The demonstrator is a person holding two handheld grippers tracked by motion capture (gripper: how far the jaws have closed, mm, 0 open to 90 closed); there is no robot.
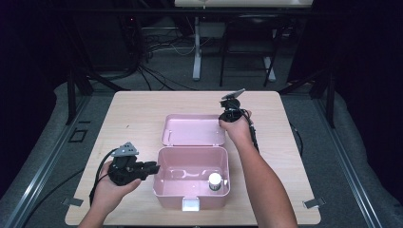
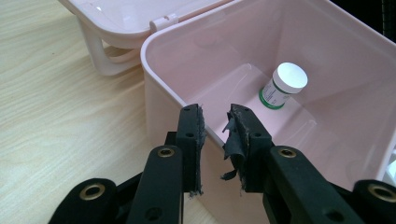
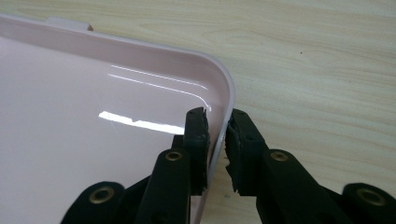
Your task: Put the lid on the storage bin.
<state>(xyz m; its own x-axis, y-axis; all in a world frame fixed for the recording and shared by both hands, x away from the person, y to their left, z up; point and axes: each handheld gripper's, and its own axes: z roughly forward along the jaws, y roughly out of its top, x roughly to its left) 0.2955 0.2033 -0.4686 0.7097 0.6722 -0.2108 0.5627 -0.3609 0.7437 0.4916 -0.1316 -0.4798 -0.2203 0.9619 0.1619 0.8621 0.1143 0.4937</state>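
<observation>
**Pink Storage Box: Both Tongs Set on Its Edges**

1. Left side. The left tongs [image 1: 154,167] are held level in the person's left hand [image 1: 111,190], just beside the left wall of the pink box [image 1: 164,190]. In the left gripper view, the left tongs [image 2: 215,122] straddle the rim [image 2: 173,93] of that wall: 1 jaw stands outside the box and 1 inside. A gap shows between the pads and the rim, so the jaws stand apart and clamp nothing. The pad rubber [image 2: 232,140] on the inner jaw is torn and hangs loose.

2. Centre. The box stands open near the front edge of the wooden surface [image 1: 133,123]. A white latch tab [image 1: 191,204] shows on its front wall. The lid [image 1: 192,129] lies folded back flat on the surface behind the box. In the left gripper view, the hinge [image 2: 163,22] joins lid and box. 1 small bottle [image 1: 215,181] with a white cap and a green band stands upright inside the box, at its front right corner.

3. Right side. The right hand [image 1: 236,128] holds the right tongs [image 1: 224,118] at the lid's far right corner. In the right gripper view, the right tongs [image 3: 218,122] straddle the lid's edge [image 3: 231,93], 1 jaw inside and 1 outside. The jaws sit narrow about the edge; whether the pads press on it cannot be told.
</observation>
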